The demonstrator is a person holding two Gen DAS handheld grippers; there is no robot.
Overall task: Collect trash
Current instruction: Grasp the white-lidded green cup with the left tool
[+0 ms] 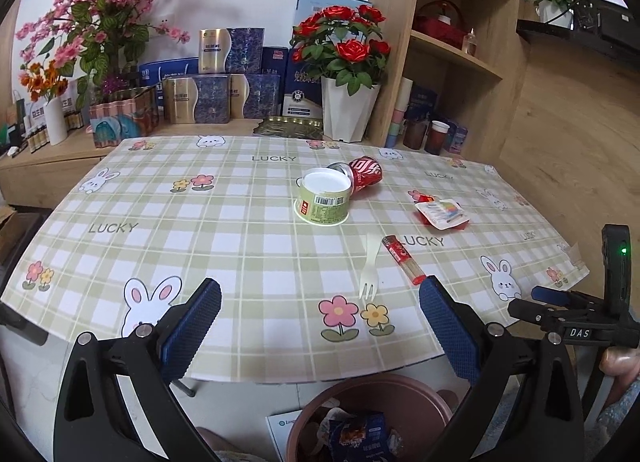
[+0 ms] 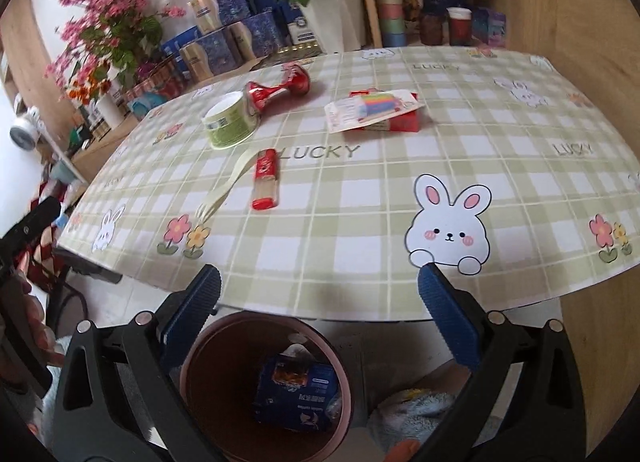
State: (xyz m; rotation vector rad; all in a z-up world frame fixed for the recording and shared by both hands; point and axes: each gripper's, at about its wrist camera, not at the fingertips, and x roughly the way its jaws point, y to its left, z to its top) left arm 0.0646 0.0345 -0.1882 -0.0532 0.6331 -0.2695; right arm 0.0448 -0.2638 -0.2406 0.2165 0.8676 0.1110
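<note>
Trash lies on the checked tablecloth: a green paper cup (image 1: 323,198) (image 2: 230,122) on its side, a crushed red can (image 1: 362,173) (image 2: 278,90), a red box with a white wrapper (image 1: 442,213) (image 2: 376,110), a pale plastic fork (image 1: 370,270) (image 2: 228,188) and a red sausage stick (image 1: 403,259) (image 2: 266,178). A brown bin (image 1: 372,418) (image 2: 266,386) stands below the table's near edge with a blue packet (image 2: 294,394) inside. My left gripper (image 1: 320,326) is open and empty at the near edge. My right gripper (image 2: 320,318) is open and empty above the bin.
Gift boxes (image 1: 216,90), a white pot of red roses (image 1: 346,74) and pink blossom (image 1: 104,22) crowd the ledge behind the table. A wooden shelf unit (image 1: 452,42) with cups stands at the back right. The table's near edge (image 2: 320,316) overhangs the bin.
</note>
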